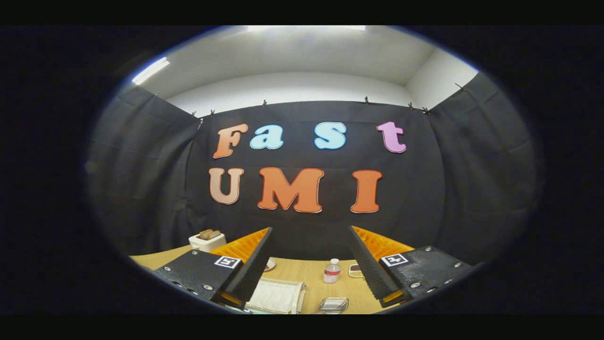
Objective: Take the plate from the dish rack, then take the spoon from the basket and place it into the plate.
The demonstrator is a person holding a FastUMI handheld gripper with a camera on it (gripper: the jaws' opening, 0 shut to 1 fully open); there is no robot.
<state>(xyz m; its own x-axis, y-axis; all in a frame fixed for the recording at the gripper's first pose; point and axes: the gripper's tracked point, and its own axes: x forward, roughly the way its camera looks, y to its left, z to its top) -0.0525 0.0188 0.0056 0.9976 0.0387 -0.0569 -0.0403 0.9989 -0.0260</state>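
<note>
Wooden table [302,276] carries the dish rack [278,295] between the hand-held gripper [310,231] fingers, spread apart, empty.

Gripper [309,236] held high above the wooden table [306,274], fingers spread wide, nothing between them. Landmark: small plastic bottle [332,271], standing upright on the table between the fingers. White toaster [207,241] well left of the bottle, past the left finger. Folded white cloth [278,296] left of and nearer than the bottle. Clear container [334,304] just nearer than the bottle.
</note>
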